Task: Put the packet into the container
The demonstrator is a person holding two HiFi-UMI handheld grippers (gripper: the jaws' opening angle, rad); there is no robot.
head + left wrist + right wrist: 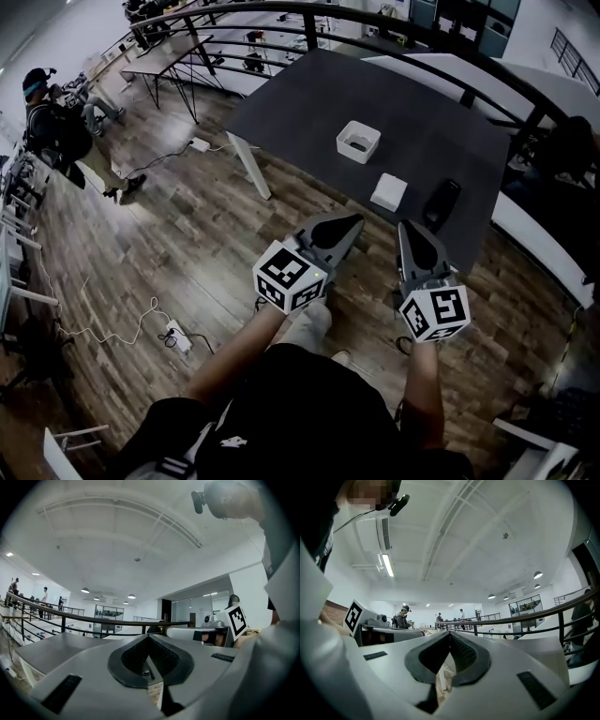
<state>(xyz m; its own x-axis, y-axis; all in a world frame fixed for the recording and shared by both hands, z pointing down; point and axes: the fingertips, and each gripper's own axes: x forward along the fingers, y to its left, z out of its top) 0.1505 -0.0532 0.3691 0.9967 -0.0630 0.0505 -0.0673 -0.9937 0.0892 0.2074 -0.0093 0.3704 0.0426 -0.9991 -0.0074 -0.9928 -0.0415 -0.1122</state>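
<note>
On the dark table (pixel 309 103) stands a small white square container (pixel 358 142), open at the top. A flat white packet (pixel 388 192) lies nearer to me, close to the table's front edge. Both grippers hover short of that edge, above the wooden floor and tilted upward. My left gripper (pixel 353 223) is shut and holds nothing; its jaws meet at the tip (pixel 149 637). The right gripper (pixel 409 229) is also shut and empty, its jaws pressed together (pixel 450 633). Neither gripper view shows the packet or the container.
A black oblong object (pixel 442 202) lies right of the packet. A curved black railing (pixel 375 19) runs behind the table. A power strip (pixel 176 336) and cables lie on the floor at the left. A person (pixel 56 127) stands far left.
</note>
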